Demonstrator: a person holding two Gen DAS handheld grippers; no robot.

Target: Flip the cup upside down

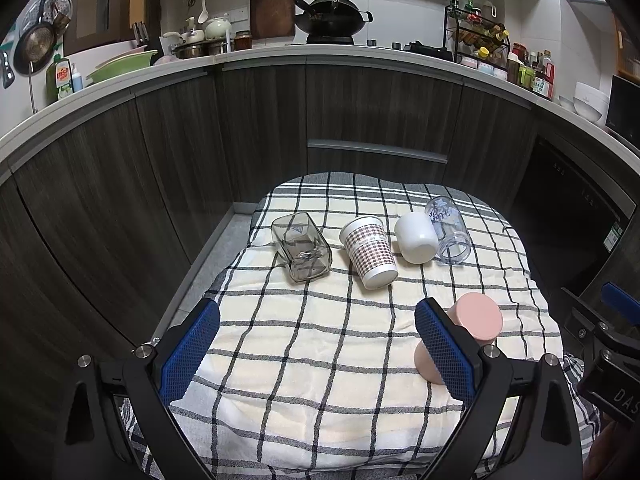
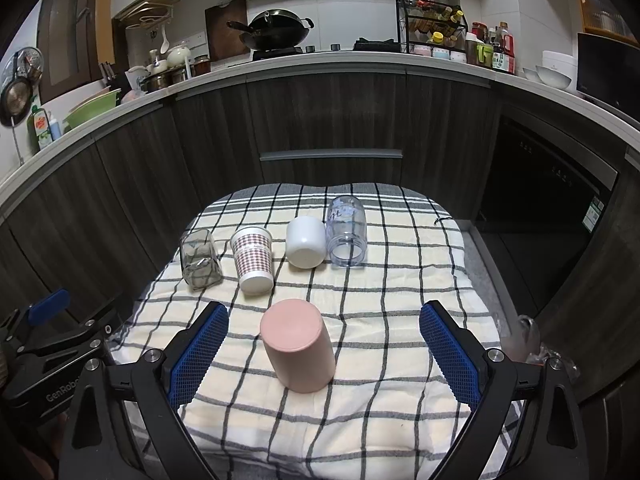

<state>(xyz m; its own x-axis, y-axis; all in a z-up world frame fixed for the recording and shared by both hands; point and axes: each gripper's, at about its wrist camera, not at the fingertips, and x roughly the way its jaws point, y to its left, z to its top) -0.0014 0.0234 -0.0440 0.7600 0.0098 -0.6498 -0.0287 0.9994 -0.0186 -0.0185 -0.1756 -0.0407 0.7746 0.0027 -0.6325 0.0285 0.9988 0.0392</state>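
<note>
Right gripper (image 2: 324, 344): jaws wide open, nothing held, pink cup (image 2: 298, 346) sitting between them w/ gaps both sides. Left gripper (image 1: 318, 344): jaws wide open too, nothing held, only checked cloth (image 1: 320, 392) between.

Pink cup on the cloth near front, flat closed end up, looks upside down already. Likely job near done for this one, or just starting if it needs a turn.

To grab well: come in level, squeeze around the middle of the cup, not the rim; lift clear of cloth before turning; set down flat so no wobble on soft folds.

Back row, all bottoms up, nothing inside seen: square glass (image 2: 200, 260), dotted paper cup (image 2: 254, 260), white cup (image 2: 306, 242), clear plastic cup (image 2: 347, 232). White and clear cups touching or nearly.
</note>
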